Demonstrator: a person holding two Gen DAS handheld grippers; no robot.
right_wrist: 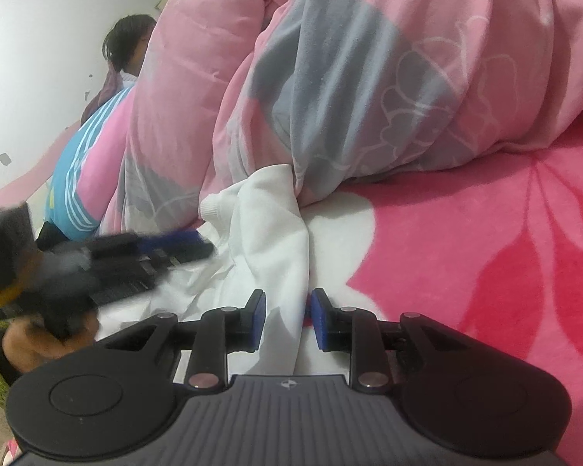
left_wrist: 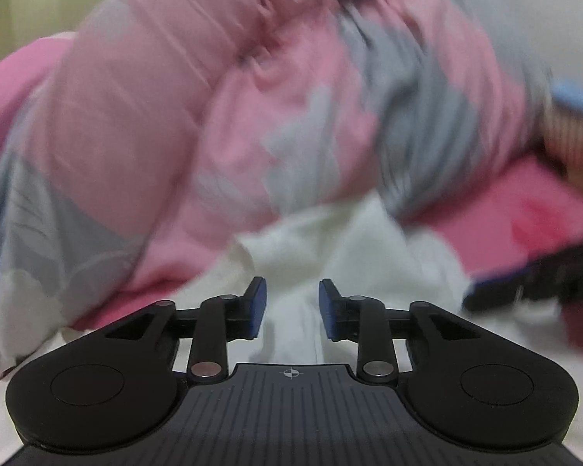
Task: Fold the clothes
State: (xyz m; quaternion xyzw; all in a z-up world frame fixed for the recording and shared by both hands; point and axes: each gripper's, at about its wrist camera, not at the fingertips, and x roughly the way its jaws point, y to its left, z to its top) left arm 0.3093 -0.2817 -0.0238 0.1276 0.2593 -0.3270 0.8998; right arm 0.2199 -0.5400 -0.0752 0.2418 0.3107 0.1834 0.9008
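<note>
White garment [right_wrist: 268, 229] on the bed: soft, light, floppy, prob. fleece; grab at hem or cuff. Right claw [right_wrist: 287, 320] narrow, straddling a fold; left claw [left_wrist: 291, 306] narrow, empty.

Both wrist cams low over the bed, tilted down, close on white garment [left_wrist: 330, 240] [right_wrist: 276, 225]; both catch the pink-grey duvet [left_wrist: 213, 97] [right_wrist: 369, 77].

Garment [right_wrist: 268, 233] on blanket [right_wrist: 486, 252] (before duvet [right_wrist: 369, 77]).
</note>
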